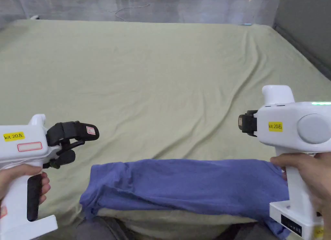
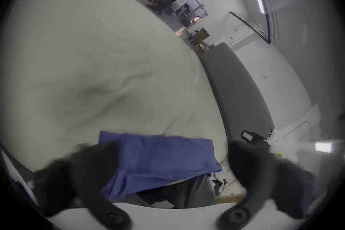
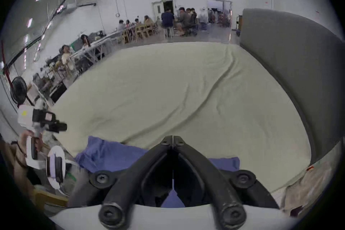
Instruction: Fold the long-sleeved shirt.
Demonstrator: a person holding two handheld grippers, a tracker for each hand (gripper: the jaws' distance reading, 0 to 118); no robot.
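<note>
Two handheld tongs are raised above a wide bed, one in each of the person's hands, neither touching any cloth. In the head view the left gripper (image 1: 82, 142) sits at about 8 o'clock, its white body held by the left hand (image 1: 19, 182), its two black jaws pointing toward 3 o'clock and spread apart with nothing between them. The left gripper view, which is blurred, shows the same two jaws standing wide at 7 and 5 o'clock with a broad gap. The right gripper (image 1: 244, 122) sits at about 3 o'clock in the head view, its white body held from below by the right hand (image 1: 307, 176), its black tip pointing toward 9 o'clock. In the right gripper view its jaws meet tip to tip at about 6 o'clock, pressed together and holding nothing (image 3: 173, 138). That view also shows the left gripper (image 3: 56, 124) farther off at 9 o'clock. Just below and between the two tools lies the long-sleeved shirt (image 1: 181, 185), blue, folded into a long band that runs from 7 o'clock to 5 o'clock along the near edge of the bed, with its near side hanging a little over that edge. The shirt rests on a pale green bedsheet (image 1: 155, 75) that is creased, with long wrinkles running from the centre toward 2 o'clock. A grey padded headboard (image 3: 291, 58) stands along the bed's side at 3 o'clock in the right gripper view. Beyond the far edge of the bed, at 12 o'clock there, several people (image 3: 168, 18) sit at long tables in a large white room.
</note>
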